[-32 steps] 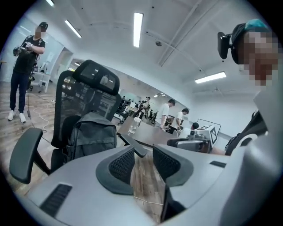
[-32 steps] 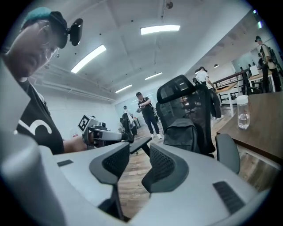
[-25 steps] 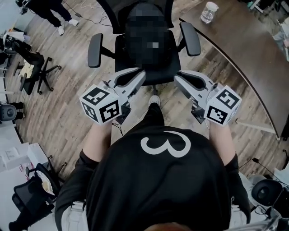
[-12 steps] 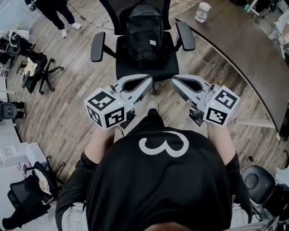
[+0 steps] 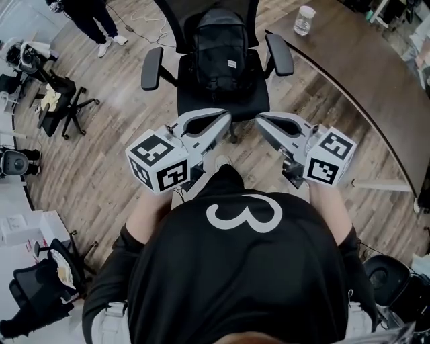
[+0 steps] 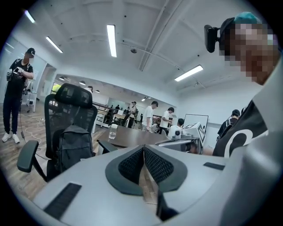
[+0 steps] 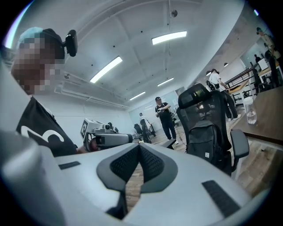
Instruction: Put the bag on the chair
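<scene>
A black backpack [image 5: 218, 47] stands upright on the seat of a black office chair [image 5: 222, 97], leaning against its backrest. Nothing touches it. My left gripper [image 5: 225, 116] and right gripper [image 5: 261, 117] are held side by side just short of the seat's front edge, tips pointing at the chair. Both are shut and hold nothing. In the left gripper view the pads meet at my left gripper [image 6: 143, 149], and the backpack [image 6: 73, 145] sits on the chair [image 6: 70, 103] to the left. From my right gripper [image 7: 139, 148], the backpack [image 7: 208, 141] shows to the right.
A curved dark table [image 5: 363, 74] runs along the right, with a clear plastic bottle [image 5: 304, 19] on it. Another office chair [image 5: 57, 94] stands at the left, and a person [image 5: 91, 17] stands at the top left. Several people stand in the background.
The chair with the backpack has shifted slightly up and right in the head view as I stepped back. Both grippers stay level in front of it.
</scene>
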